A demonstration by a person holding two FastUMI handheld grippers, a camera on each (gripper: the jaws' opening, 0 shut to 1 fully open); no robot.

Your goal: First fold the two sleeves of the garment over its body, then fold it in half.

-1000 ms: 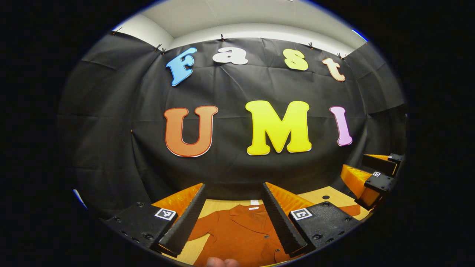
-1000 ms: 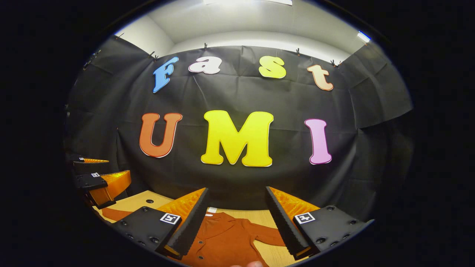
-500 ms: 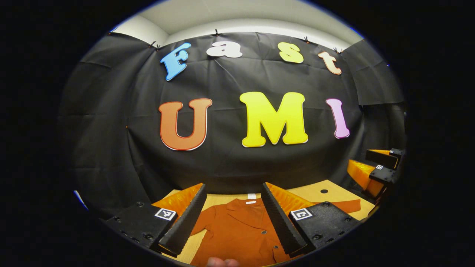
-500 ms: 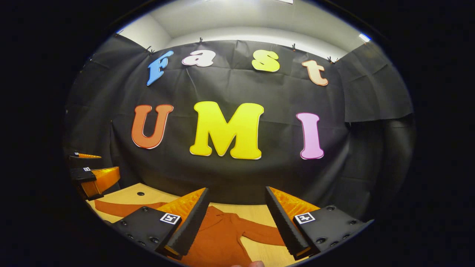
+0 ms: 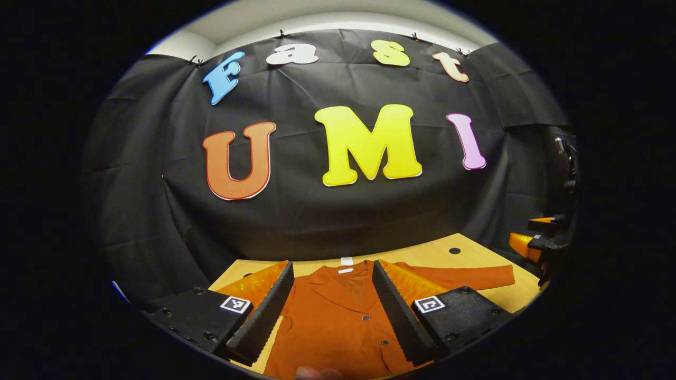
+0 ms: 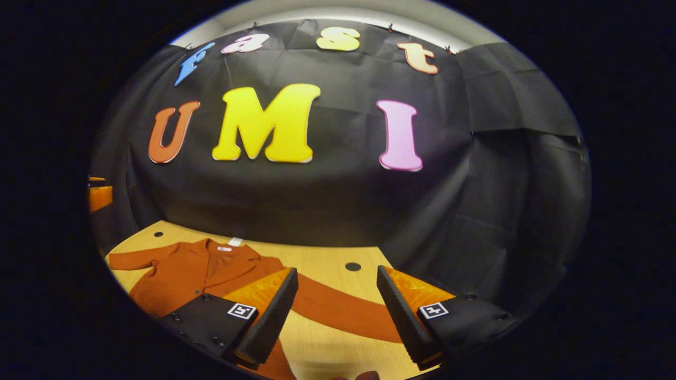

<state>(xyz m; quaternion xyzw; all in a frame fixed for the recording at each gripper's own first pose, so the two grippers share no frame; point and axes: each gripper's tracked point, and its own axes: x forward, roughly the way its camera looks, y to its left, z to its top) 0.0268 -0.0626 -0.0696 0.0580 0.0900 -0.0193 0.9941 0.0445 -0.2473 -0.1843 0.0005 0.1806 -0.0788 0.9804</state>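
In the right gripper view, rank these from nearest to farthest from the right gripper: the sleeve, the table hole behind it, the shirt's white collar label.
From the right gripper:
1. Sleeve, lying between its fingers.
2. Table hole, just beyond, slightly right.
3. White collar label, far left at the collar.

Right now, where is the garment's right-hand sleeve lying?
In the right gripper view the sleeve lies flat on the wooden table, stretched out from the orange garment and passing between the open right hand-held gripper fingers.
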